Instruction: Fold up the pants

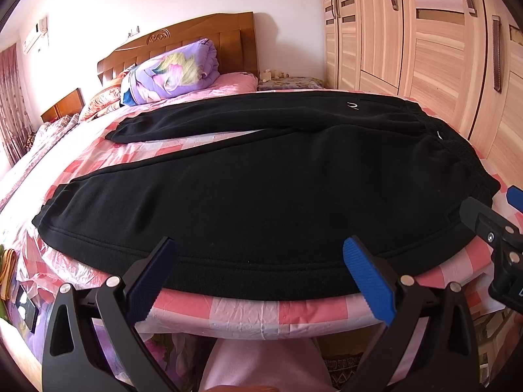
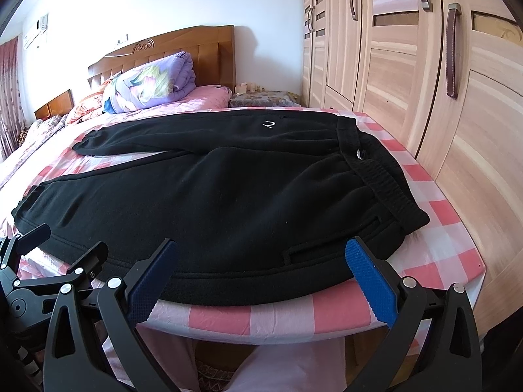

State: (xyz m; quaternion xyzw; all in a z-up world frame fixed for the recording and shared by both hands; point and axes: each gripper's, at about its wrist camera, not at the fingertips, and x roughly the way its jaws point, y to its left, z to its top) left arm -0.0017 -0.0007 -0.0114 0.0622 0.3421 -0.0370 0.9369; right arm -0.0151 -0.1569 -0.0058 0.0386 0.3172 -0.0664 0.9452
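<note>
Black fleece pants (image 1: 261, 189) lie flat on the bed, waistband (image 1: 457, 150) to the right, both legs stretching left, the far leg spread apart from the near one. They also show in the right wrist view (image 2: 228, 202), with the waistband (image 2: 379, 176) at right. My left gripper (image 1: 258, 261) is open and empty at the near edge of the near leg. My right gripper (image 2: 261, 261) is open and empty at the near edge close to the hip pocket (image 2: 313, 251). Each gripper shows at the edge of the other's view, the right one (image 1: 497, 235) and the left one (image 2: 42, 261).
The bed has a pink checked cover under clear plastic (image 1: 248, 310). A folded purple quilt (image 1: 170, 72) lies by the wooden headboard (image 1: 196, 39). A wooden wardrobe (image 2: 441, 81) stands close along the right. A nightstand (image 2: 261, 98) stands in the corner.
</note>
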